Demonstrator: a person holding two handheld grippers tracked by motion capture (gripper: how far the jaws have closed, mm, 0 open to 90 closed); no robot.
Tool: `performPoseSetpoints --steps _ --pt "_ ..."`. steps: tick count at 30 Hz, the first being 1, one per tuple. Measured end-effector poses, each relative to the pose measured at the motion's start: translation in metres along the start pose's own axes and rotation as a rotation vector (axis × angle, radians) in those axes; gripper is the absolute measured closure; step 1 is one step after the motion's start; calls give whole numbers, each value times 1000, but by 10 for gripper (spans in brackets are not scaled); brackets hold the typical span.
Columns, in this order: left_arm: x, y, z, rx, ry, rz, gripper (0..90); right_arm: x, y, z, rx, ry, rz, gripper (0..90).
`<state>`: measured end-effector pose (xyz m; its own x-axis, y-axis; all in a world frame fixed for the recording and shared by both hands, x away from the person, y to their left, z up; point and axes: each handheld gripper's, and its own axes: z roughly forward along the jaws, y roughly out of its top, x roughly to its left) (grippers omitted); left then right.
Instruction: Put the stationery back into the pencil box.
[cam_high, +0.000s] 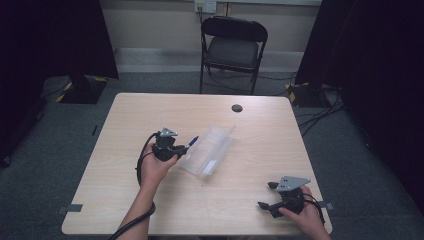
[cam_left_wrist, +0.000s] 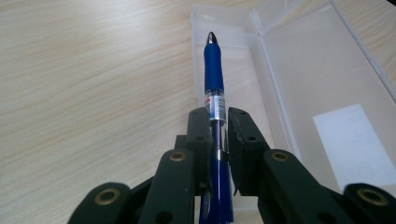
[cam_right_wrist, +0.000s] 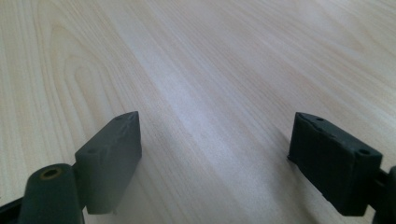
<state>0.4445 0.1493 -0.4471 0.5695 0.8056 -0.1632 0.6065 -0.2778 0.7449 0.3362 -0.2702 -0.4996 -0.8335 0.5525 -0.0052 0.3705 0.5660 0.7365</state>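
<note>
**Blue pen held in left gripper at the mouth of the open clear case**

The blue pen (cam_left_wrist: 214, 79) is clamped between the two black jaws of the left gripper (cam_left_wrist: 218, 122), which are closed down to the width of the barrel and press on it from both sides at its clear section. The pen runs along the line of the jaws, metal tip leading, and that tip lies over the near edge of the clear plastic case (cam_left_wrist: 322, 70). In the high view the pen (cam_high: 193, 141) projects from the left gripper (cam_high: 183, 148) toward the case (cam_high: 212, 150); whether it touches the case cannot be told.

The case lies open near the middle of the wooden table (cam_high: 150, 110), its lid folded back, a white label on one inner face.

The right gripper (cam_high: 266, 195) rests at the near right corner of the table, well apart from the case. Its jaws stand wide apart with bare tabletop between them (cam_right_wrist: 215, 140); nothing is held.

A dark folding chair (cam_high: 232, 47) stands beyond the far edge of the table.
</note>
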Motion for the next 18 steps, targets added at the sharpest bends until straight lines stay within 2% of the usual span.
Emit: performPoseSetpoints --steps 8,18 --pt "0 7 5 -14 21 -11 799 0 0 0 0 -1 1 163" --pt "-6 15 14 -16 26 1 798 0 0 0 0 -1 0 163"
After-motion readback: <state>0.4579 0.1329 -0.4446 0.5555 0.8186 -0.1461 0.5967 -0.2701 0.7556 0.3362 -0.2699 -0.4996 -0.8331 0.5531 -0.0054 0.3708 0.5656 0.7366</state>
